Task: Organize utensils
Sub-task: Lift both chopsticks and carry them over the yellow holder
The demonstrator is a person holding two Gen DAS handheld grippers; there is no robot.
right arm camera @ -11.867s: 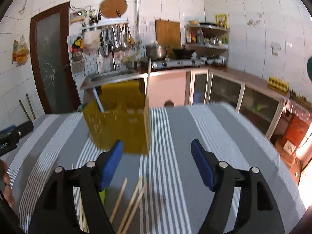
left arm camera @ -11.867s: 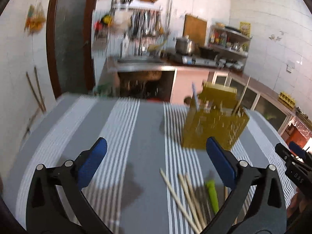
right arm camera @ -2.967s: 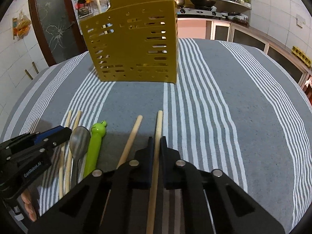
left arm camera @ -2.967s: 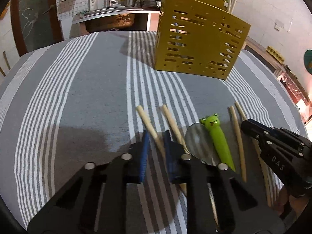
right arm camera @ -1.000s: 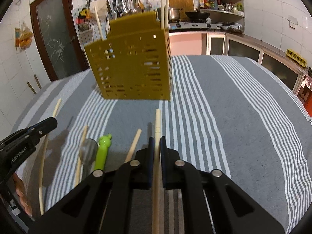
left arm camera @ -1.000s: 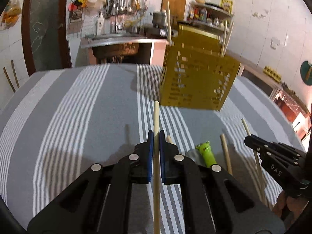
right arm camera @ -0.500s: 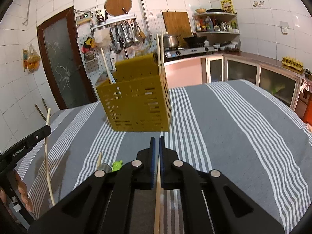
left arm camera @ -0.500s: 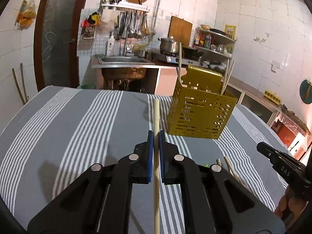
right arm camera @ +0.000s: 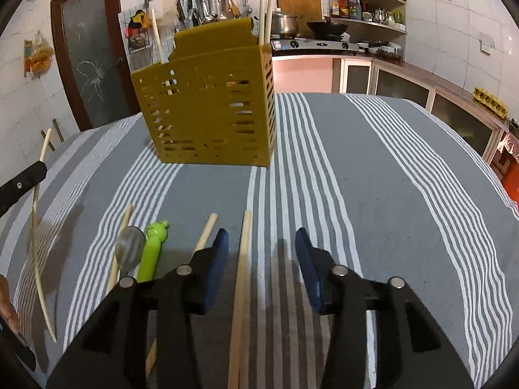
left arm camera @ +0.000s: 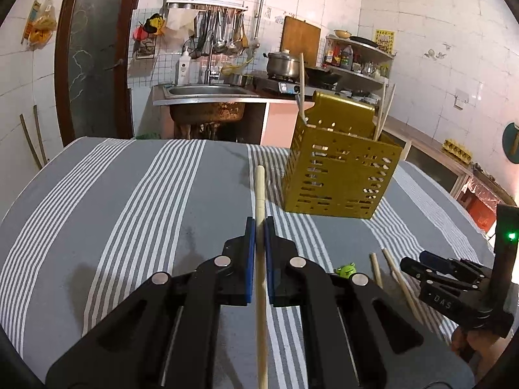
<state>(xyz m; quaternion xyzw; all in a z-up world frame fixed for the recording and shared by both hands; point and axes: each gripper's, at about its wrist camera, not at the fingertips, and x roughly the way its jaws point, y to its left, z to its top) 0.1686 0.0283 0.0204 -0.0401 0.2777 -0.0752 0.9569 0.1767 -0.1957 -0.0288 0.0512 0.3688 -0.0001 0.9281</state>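
Note:
My left gripper (left arm camera: 259, 227) is shut on a wooden chopstick (left arm camera: 260, 194) and holds it above the striped cloth, short of the yellow slotted utensil holder (left arm camera: 337, 175). That chopstick also shows at the left of the right wrist view (right arm camera: 35, 227). My right gripper (right arm camera: 261, 243) is open; a chopstick (right arm camera: 243, 259) lies on the cloth between its fingers, nearer the left one. The holder (right arm camera: 207, 110) stands ahead with a few chopsticks upright in it. Another chopstick (right arm camera: 202, 236), a spoon with a green frog handle (right arm camera: 152, 249) and one more chopstick (right arm camera: 123, 223) lie to the left.
The table is covered by a grey cloth with white stripes (right arm camera: 373, 178). A sink (left arm camera: 207, 97), a stove with pots (left arm camera: 285, 64) and shelves stand behind the table. The table's edge curves off at the right (right arm camera: 499, 168).
My right gripper has opened and let its chopstick down onto the cloth, and has come closer to the holder. My left gripper still holds its chopstick raised.

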